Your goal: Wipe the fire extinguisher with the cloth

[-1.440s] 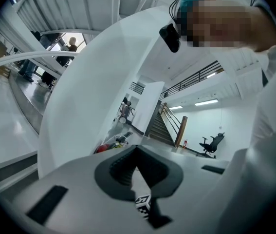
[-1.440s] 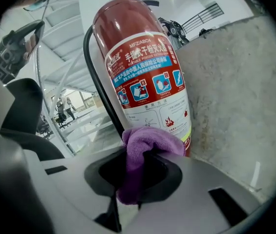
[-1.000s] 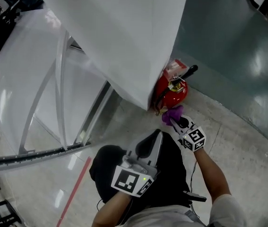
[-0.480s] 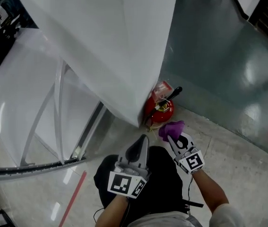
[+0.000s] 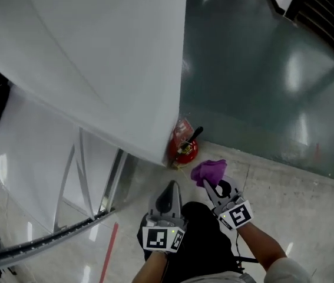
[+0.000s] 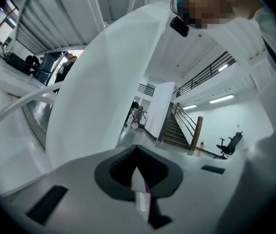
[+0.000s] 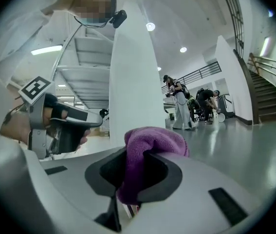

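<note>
Nearest, at 6 o'clock in the head view, the left gripper [image 5: 170,188] has its jaws pressed together on nothing. Beside it, toward 5 o'clock, the right gripper [image 5: 210,187] pinches one fold of the cloth [image 5: 208,171], the rest bunched loose. Farther off, at 11 o'clock from the cloth and not touching it, the extinguisher [image 5: 182,148] stands against the pillar [image 5: 96,69]. With nothing steadying it, a hard rub could tip it, or drag the cloth free.
</note>
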{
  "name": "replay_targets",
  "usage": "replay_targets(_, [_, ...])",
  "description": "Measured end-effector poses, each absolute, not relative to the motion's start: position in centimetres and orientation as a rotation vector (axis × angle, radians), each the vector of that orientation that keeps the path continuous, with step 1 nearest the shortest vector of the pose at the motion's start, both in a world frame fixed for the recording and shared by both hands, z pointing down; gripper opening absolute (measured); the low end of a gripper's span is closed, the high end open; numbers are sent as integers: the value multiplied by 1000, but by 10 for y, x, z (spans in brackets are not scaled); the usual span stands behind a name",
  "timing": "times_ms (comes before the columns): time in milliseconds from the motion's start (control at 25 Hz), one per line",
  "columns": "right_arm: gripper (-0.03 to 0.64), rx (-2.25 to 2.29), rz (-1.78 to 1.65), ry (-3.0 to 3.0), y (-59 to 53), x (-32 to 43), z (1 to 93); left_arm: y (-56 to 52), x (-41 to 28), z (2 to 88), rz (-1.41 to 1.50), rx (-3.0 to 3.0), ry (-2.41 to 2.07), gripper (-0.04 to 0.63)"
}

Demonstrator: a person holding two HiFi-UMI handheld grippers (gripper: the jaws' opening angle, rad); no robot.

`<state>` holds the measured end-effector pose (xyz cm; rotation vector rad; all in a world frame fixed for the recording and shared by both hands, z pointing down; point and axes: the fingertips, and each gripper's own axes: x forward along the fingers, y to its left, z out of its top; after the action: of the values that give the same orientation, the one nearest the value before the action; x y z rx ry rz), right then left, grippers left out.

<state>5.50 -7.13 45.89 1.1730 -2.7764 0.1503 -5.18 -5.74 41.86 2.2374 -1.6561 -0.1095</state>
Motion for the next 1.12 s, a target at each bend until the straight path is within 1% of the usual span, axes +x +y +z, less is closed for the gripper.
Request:
replay_targets(240, [63, 1272, 210, -2749, -65, 71, 340, -45, -36, 327, -17, 2192, -1655, 5])
replay_targets(480, [63, 1286, 212, -2749, -48, 92, 200, -31, -22, 203, 39, 2172, -1762, 5])
replay_targets(640, [63, 1274, 204, -2762, -19, 108, 103, -1, -13, 120, 55, 2154, -1795, 5])
replay_targets(800, [63, 1265, 180, -2796, 11, 132, 18, 30, 10, 41, 42, 2172, -1833, 5])
replay_targets(960, [63, 1278, 169, -2820, 34, 146, -42, 58, 25, -17, 41, 2189, -1881, 5])
replay_targets(1120, [62, 1292, 145, -2835, 63, 148, -73, 87, 27, -51, 6, 2197, -1907, 5])
